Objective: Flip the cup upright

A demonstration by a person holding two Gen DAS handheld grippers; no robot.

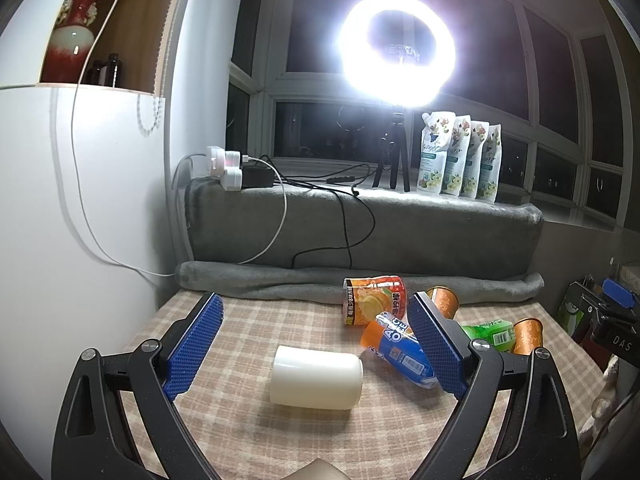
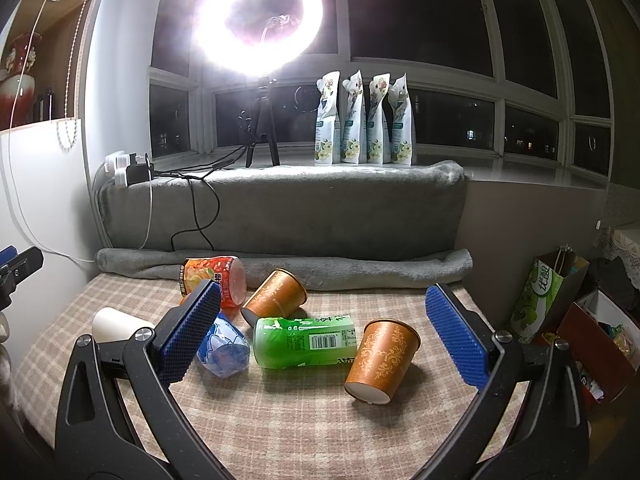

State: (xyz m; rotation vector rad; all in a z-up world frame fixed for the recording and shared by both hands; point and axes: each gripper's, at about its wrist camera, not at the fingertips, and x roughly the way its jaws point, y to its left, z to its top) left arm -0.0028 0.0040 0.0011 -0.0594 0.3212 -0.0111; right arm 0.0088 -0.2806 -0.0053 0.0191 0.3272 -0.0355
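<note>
**Cups lie tipped on the checked cloth, both grippers wide and empty**

The left gripper (image 1: 316, 340) hangs over the checked cloth (image 1: 248, 328) with its blue-padded fingers (image 1: 196, 344) spread wide, holding nothing. Between them, apart from both pads, lies the white cup (image 1: 316, 376) on its side, long axis running left to right. To its right, an orange-and-blue bottle (image 1: 400, 350) lies partly behind the right pad, and beyond that a red-orange bottle (image 1: 374, 300) lies near the rolled grey blanket (image 1: 280, 280).

The right gripper (image 2: 324, 328) is likewise spread wide and holds nothing. Between its fingers lies the near brown cup (image 2: 380, 360), tipped, its white base towards the camera and its open mouth pointing up and away. Its side is just beside, possibly touching, the end of the green bottle (image 2: 304, 342), which lies flat across the cloth. The far brown cup (image 2: 276, 296) lies tipped behind the green bottle, mouth pointing towards the blanket. The white cup shows at the left of this view, partly hidden by the left finger.

On the sill behind, a ring light (image 2: 258, 12) on a tripod glares beside four pouches (image 2: 364, 120). A paper bag (image 2: 548, 296) stands to the right of the cloth.
</note>
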